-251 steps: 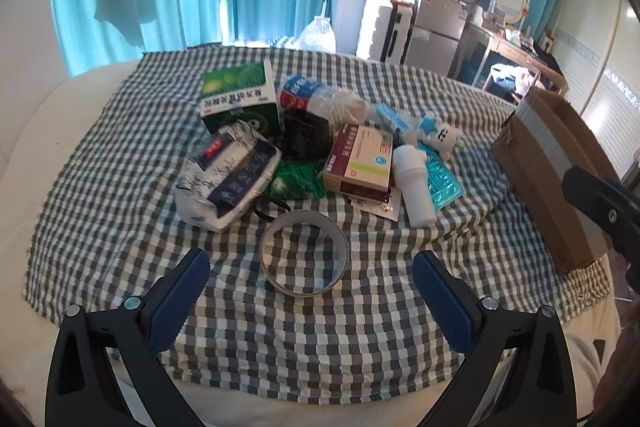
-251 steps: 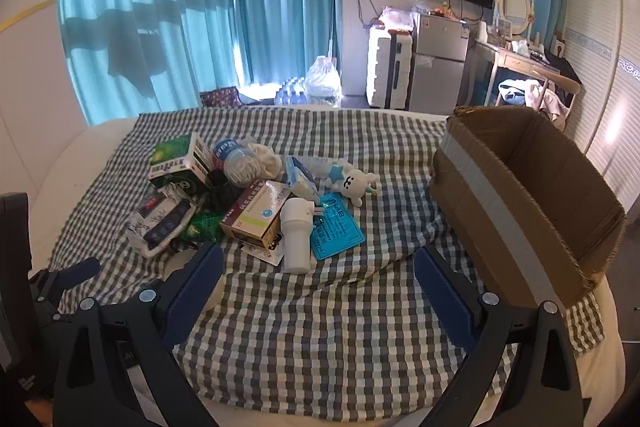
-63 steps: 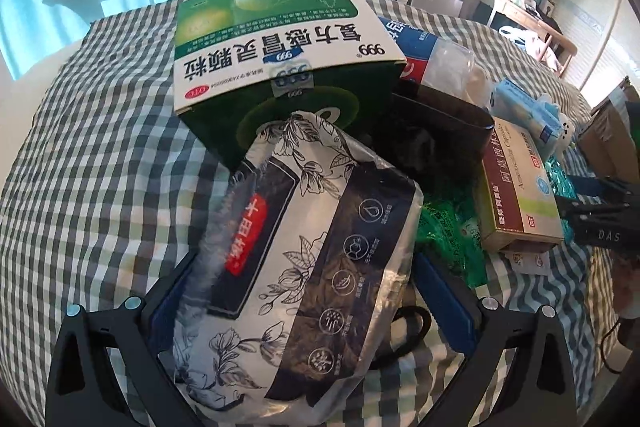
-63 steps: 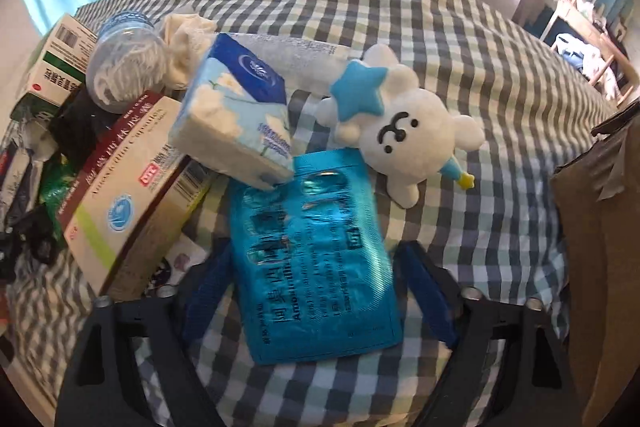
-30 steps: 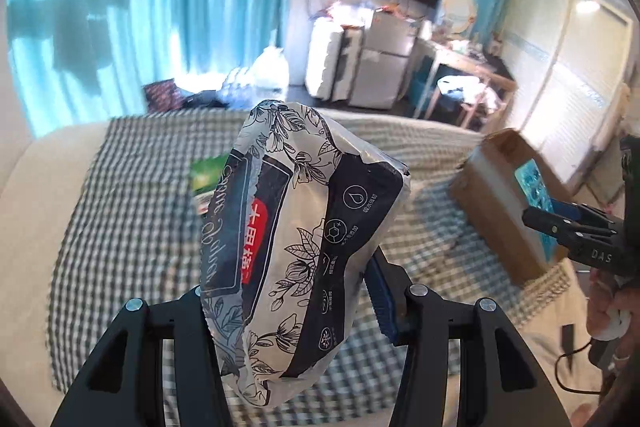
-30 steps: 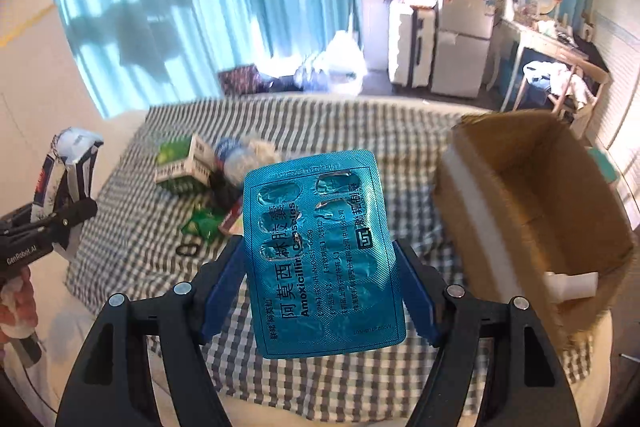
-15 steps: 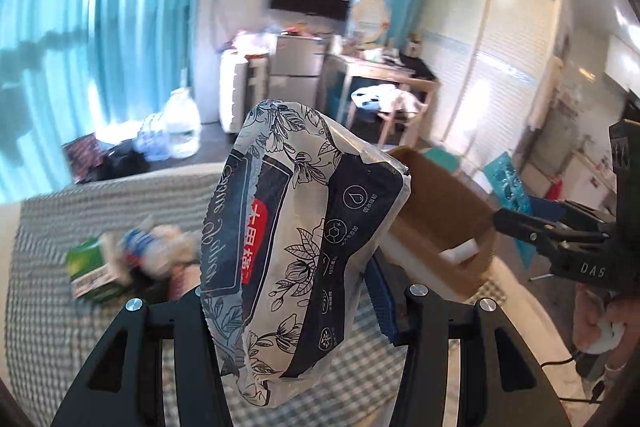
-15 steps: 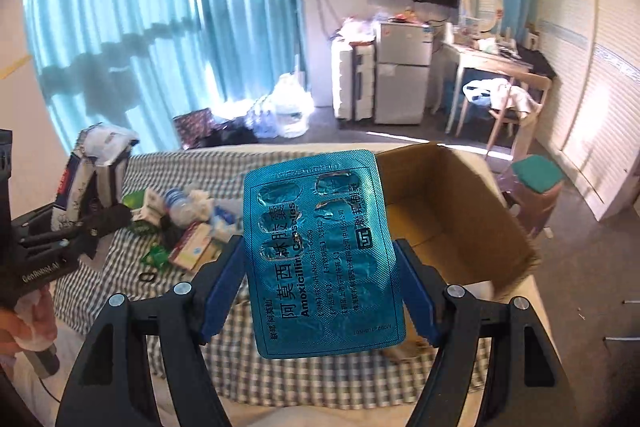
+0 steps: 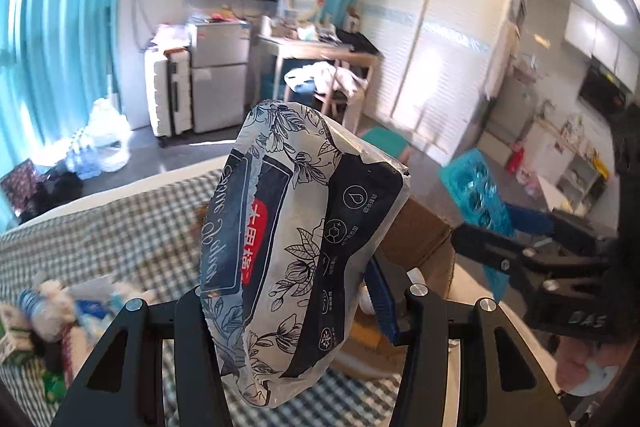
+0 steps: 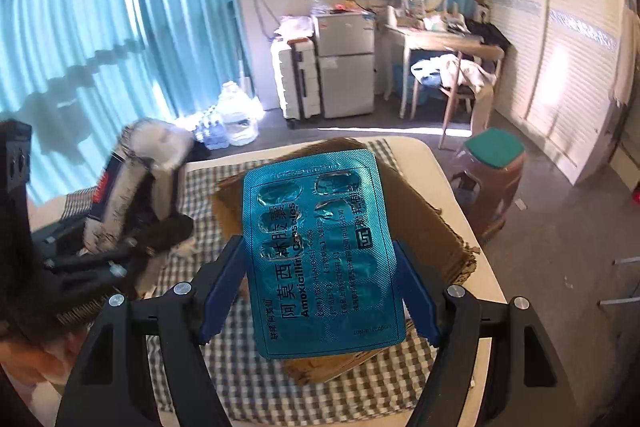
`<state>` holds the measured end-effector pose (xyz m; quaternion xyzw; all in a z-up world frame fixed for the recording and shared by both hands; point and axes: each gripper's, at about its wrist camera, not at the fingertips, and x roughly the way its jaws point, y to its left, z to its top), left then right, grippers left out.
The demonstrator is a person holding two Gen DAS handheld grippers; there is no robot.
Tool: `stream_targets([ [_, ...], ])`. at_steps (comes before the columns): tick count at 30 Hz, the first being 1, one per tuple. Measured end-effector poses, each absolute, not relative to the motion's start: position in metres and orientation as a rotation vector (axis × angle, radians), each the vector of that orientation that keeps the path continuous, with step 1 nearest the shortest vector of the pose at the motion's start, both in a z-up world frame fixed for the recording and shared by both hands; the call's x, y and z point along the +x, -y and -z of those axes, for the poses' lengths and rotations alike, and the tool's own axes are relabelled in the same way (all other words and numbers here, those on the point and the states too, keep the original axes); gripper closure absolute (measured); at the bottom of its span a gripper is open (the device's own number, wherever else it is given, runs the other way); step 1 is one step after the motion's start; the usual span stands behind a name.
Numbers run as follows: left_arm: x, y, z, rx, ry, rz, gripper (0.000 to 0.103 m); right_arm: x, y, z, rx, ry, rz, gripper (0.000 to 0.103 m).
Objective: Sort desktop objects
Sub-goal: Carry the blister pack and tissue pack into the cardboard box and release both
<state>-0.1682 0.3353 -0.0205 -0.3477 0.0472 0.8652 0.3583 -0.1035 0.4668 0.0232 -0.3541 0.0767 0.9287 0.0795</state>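
My left gripper (image 9: pixel 296 291) is shut on a white and navy floral wet-wipes pack (image 9: pixel 296 267), held upright in the air above the checked table. My right gripper (image 10: pixel 320 291) is shut on a teal blister pack of capsules (image 10: pixel 320 255), held above the brown cardboard box (image 10: pixel 424 223). In the left wrist view the box (image 9: pixel 420 231) sits just behind the wipes pack, and the right gripper with the blister pack (image 9: pixel 476 191) is at the right. In the right wrist view the left gripper with the wipes pack (image 10: pixel 132 179) is at the left.
The checked tablecloth (image 9: pixel 120 219) covers the table. Leftover items, a bottle and boxes (image 9: pixel 52 311), lie blurred at the left. A stool (image 10: pixel 492 171), a desk with a chair (image 10: pixel 452 67) and a fridge (image 10: pixel 344 59) stand beyond the table.
Both grippers have swung right with their loads, away from the pile and towards the cardboard box. The blister pack now hangs over the box opening.
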Motion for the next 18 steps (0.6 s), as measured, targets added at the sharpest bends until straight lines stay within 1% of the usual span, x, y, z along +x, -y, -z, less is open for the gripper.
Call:
stream_targets([
  [2,-0.176,-0.356,0.035,-0.931,-0.157,-2.211,0.051,-0.111,-0.485,-0.018,-1.067,-0.287,-2.767,0.03],
  [3,-0.181,-0.364,0.043,-0.955,-0.144,-2.193,0.051,-0.113,-0.491,-0.015,-1.069,-0.309,-2.762,0.03],
  [5,-0.188,-0.375,0.056,-0.968,-0.105,-2.173,0.042,-0.12,-0.506,-0.011,-1.061,-0.363,-2.747,0.029],
  [6,-0.189,-0.379,0.06,-0.974,-0.107,-2.176,0.023,-0.123,-0.512,-0.009,-1.063,-0.394,-2.742,0.029],
  [7,-0.191,-0.384,0.063,-0.993,-0.122,-2.18,0.003,-0.126,-0.518,-0.008,-1.069,-0.432,-2.735,0.026],
  [8,-0.191,-0.387,0.065,-1.009,-0.14,-2.191,0.0,-0.128,-0.523,-0.007,-1.074,-0.474,-2.723,0.02],
  [10,-0.187,-0.385,0.064,-0.998,-0.181,-2.201,0.0,-0.13,-0.53,-0.007,-1.066,-0.518,-2.71,0.02],
  [13,-0.182,-0.377,0.061,-0.976,-0.252,-2.257,0.0,-0.124,-0.533,-0.011,-1.029,-0.53,-2.707,0.02],
  [15,-0.178,-0.364,0.058,-0.992,-0.249,-2.276,0.0,-0.118,-0.53,-0.014,-1.023,-0.546,-2.714,0.02],
  [18,-0.174,-0.328,0.049,-1.024,-0.189,-2.309,0.0,-0.108,-0.518,-0.016,-1.016,-0.56,-2.722,0.02],
])
